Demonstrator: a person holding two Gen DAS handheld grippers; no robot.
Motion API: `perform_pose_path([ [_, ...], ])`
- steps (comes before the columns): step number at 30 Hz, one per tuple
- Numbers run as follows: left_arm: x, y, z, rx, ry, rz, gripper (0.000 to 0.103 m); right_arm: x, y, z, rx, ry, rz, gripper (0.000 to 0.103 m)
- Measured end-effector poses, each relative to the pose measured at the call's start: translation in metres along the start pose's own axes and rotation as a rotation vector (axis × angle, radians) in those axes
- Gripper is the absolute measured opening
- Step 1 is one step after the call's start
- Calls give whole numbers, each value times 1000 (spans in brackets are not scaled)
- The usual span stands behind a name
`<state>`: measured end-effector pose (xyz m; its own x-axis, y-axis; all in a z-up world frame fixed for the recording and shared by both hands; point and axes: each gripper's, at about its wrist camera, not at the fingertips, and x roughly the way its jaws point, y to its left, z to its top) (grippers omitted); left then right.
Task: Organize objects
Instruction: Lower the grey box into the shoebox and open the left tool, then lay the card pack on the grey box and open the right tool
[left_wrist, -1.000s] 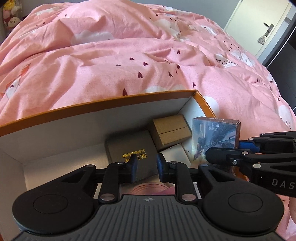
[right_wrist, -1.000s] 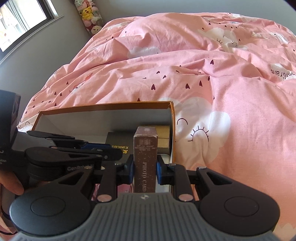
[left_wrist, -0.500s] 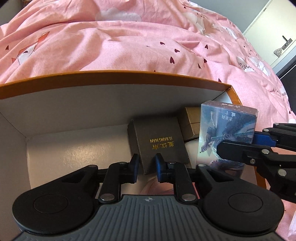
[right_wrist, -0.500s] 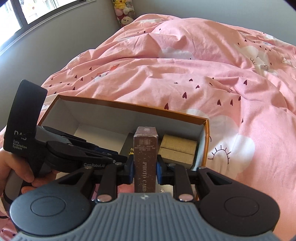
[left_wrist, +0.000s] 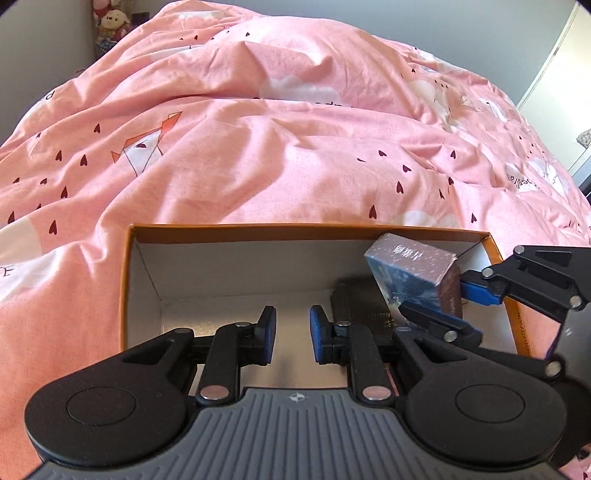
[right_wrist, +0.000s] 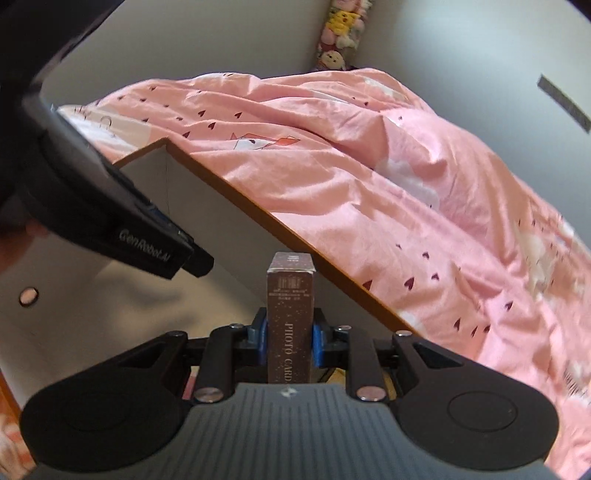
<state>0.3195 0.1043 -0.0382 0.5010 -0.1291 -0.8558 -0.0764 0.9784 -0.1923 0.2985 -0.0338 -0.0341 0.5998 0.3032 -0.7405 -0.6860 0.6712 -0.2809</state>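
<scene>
**The card box tips over above the big box, and the left hand-held gripper lets go and slides left.**

The right hand-held gripper (right_wrist: 287, 341) is clamped on the card box (right_wrist: 290, 317), one blue pad on each side. A second ago the card box stood straight up; now it leans over, so I think it is being laid down in the right end of the big box (left_wrist: 127, 280). It hangs just above the dark box (left_wrist: 364, 308) there, but I cannot tell if they touch. The left hand-held gripper (left_wrist: 293, 330) was pinching the dark box half a second ago. Now its jaws hold nothing and stand a little apart, and it points down at the bare floor of the big box. The big box sits on the pink bed (left_wrist: 295, 147). The right wrist is rolled hard, so the big box looks slanted in its view.
</scene>
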Motion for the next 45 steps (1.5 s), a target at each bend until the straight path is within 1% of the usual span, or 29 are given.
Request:
perform_pose_path([
  [4,0,2,-1,-5,1,-19,21,12,31,-3,-254,18,-107,24],
  [6,1,1,-1,-2,1,-42,21,20,43,-9,-362,33,-159,24],
  [10,2,-1,-2,5,5,-76,21,35,57,-23,-532,48,-230,24],
  [12,4,-3,-3,17,12,-89,21,39,59,-27,-570,50,-241,25],
  [13,5,-5,-4,24,16,-93,21,41,57,-27,-568,59,-233,28],
  [14,6,-7,-5,32,19,-96,21,42,55,-28,-559,70,-216,33],
  [18,11,-11,-8,52,41,-107,21,39,42,-30,-510,73,-193,44],
  [20,14,-12,-11,55,52,-115,21,35,30,-29,-447,74,-168,51],
  [22,16,-14,-13,59,66,-132,20,31,17,-27,-357,81,-123,53],
  [25,18,-17,-18,85,76,-123,20,25,-1,-28,-247,87,-65,55],
  [28,21,-20,-21,100,82,-116,20,21,-15,-32,-166,82,-40,55],
  [31,25,-21,-21,106,72,-97,19,18,-25,-36,-114,77,-17,55],
  [32,27,-22,-21,102,70,-94,15,17,-28,-37,-95,76,-4,55],
  [34,30,-22,-18,95,69,-85,12,15,-34,-38,-62,76,21,54],
  [37,33,-20,-16,73,62,-81,11,17,-41,-40,-52,72,2,49],
  [39,34,-18,-12,60,57,-93,8,20,-45,-41,-41,80,8,47],
  [40,35,-17,-10,54,53,-97,7,22,-48,-42,-28,83,15,42],
  [42,37,-16,-7,48,49,-103,3,25,-53,-42,-6,84,18,39],
  [45,40,-18,0,46,38,-92,3,26,-58,-41,0,71,4,32],
])
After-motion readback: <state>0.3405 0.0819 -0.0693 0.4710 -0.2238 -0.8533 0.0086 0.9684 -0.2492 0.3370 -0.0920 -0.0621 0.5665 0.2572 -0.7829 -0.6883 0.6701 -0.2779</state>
